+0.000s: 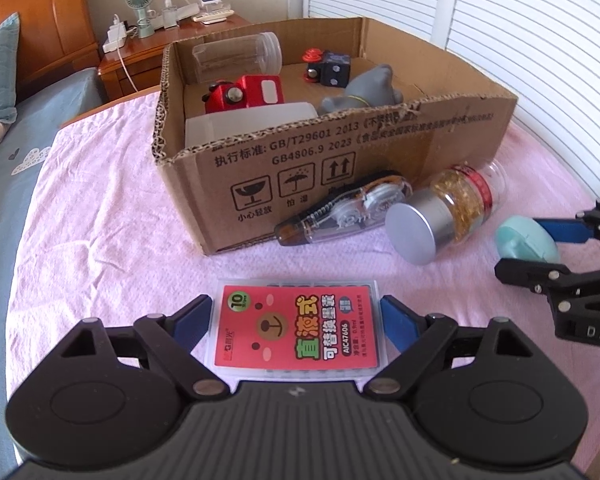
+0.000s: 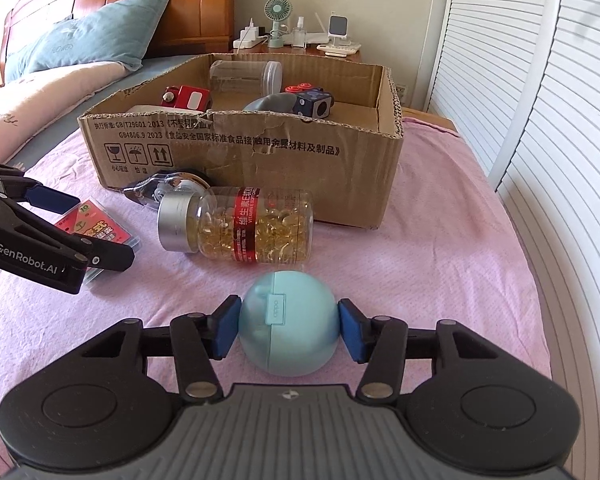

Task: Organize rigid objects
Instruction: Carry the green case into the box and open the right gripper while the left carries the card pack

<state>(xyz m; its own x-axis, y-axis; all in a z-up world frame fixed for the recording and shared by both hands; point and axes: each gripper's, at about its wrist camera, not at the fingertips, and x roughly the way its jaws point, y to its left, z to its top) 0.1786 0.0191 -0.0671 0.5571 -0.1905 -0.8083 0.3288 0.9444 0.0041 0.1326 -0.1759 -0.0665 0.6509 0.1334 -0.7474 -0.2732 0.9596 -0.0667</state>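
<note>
My left gripper (image 1: 296, 320) is open, its blue pads on either side of a flat red ink-refill box (image 1: 298, 326) that lies on the pink cloth, with small gaps at each side. My right gripper (image 2: 288, 330) has its pads against both sides of a round teal earbud case (image 2: 290, 326), which rests on the cloth. A capsule bottle with a silver cap (image 2: 240, 226) and a clear correction-tape dispenser (image 1: 340, 210) lie in front of the cardboard box (image 1: 380, 160). The box holds a red toy, a clear jar, a dark cube and a grey figure.
The pink cloth (image 2: 440, 260) covers a surface beside a bed with a blue pillow (image 2: 84, 40). A nightstand (image 1: 172, 36) with a fan and chargers stands behind the box. White louvred doors (image 2: 540, 120) run along the right.
</note>
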